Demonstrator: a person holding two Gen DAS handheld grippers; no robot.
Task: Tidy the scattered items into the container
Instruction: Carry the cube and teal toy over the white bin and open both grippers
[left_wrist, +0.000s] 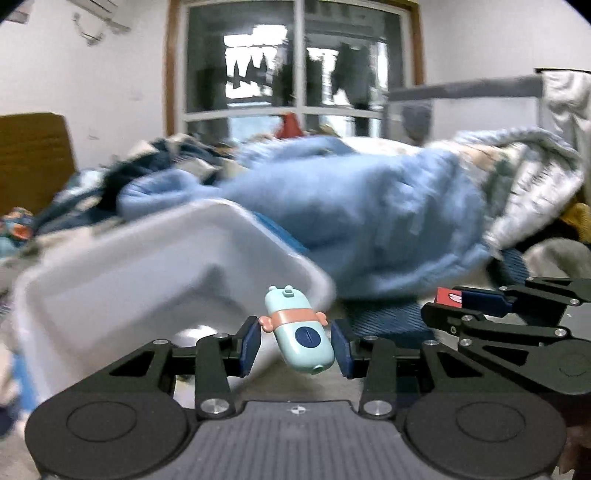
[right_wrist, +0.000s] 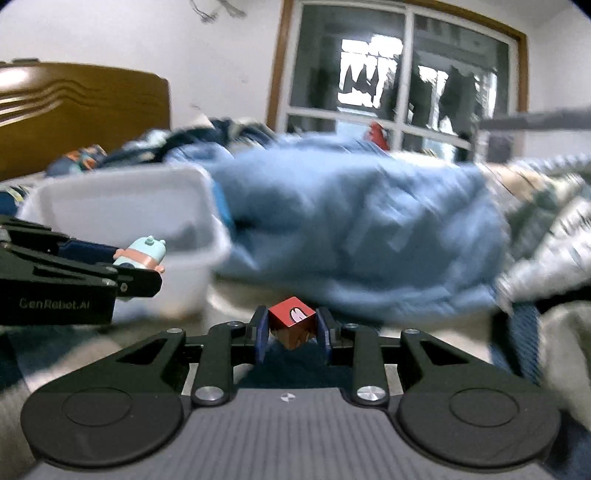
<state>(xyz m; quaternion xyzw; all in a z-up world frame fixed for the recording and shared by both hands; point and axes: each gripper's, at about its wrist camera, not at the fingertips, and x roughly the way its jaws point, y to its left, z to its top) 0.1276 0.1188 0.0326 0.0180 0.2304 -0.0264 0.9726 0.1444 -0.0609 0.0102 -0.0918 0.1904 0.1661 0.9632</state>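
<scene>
A mint-green capsule-shaped toy (left_wrist: 295, 321) with a pink band and a navy dot hangs tilted in the air, and my left gripper (left_wrist: 297, 345) is shut on it. Just behind it and to the left stands the white plastic container (left_wrist: 147, 277), its near corner close to the toy. My right gripper (right_wrist: 291, 326) is shut on a small red cube (right_wrist: 291, 317) with a white mark, held above the bed surface. In the right wrist view the left gripper (right_wrist: 147, 258) and its toy (right_wrist: 142, 253) sit at the left in front of the container (right_wrist: 129, 206). The right gripper (left_wrist: 443, 301) with the cube (left_wrist: 448, 297) is at the right of the left wrist view.
A crumpled light-blue blanket (left_wrist: 369, 206) lies heaped right behind the container and fills the middle. A grey quilt (left_wrist: 535, 192) is piled at the right. A wooden headboard (right_wrist: 74, 110) stands at the far left, with a window (right_wrist: 399, 74) behind. Both views are motion-blurred.
</scene>
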